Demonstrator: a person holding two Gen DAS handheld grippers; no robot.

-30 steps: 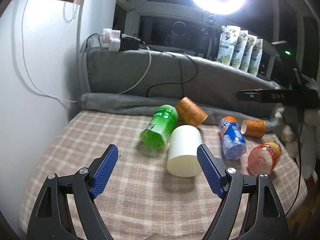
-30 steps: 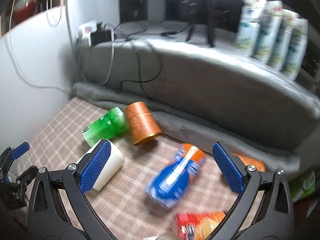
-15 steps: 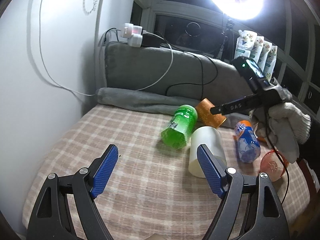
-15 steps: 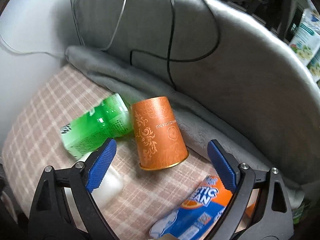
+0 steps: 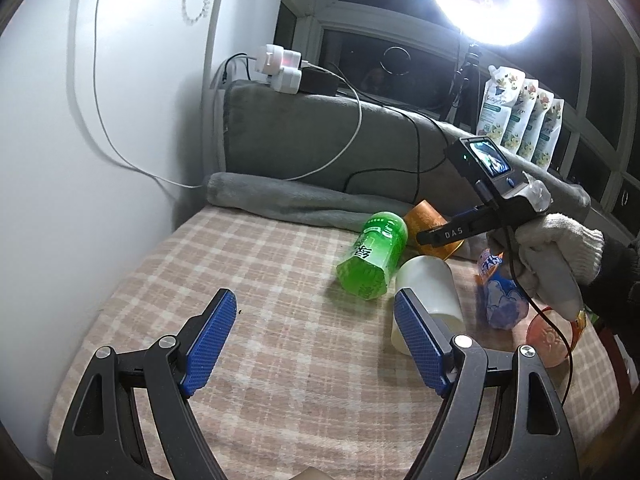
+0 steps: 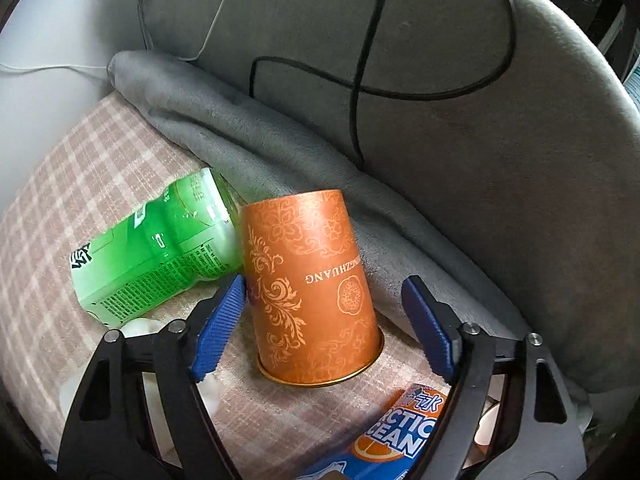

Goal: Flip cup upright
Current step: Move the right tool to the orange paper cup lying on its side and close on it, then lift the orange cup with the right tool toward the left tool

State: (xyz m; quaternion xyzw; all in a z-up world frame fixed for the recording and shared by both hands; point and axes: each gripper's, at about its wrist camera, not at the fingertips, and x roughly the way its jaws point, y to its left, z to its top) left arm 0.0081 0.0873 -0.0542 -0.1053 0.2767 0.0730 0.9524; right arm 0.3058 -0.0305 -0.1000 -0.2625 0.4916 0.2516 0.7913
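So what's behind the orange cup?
Right behind the orange cup is a rolled gray blanket, then a big gray cushion with a black cable on it. The cup hides the bit of blanket straight behind it.

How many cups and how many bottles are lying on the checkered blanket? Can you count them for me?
Cups: 2, the orange cup and the white cup.
Bottles: 3, the green bottle, the blue and orange bottle and the red one at the edge.
Total: 5.
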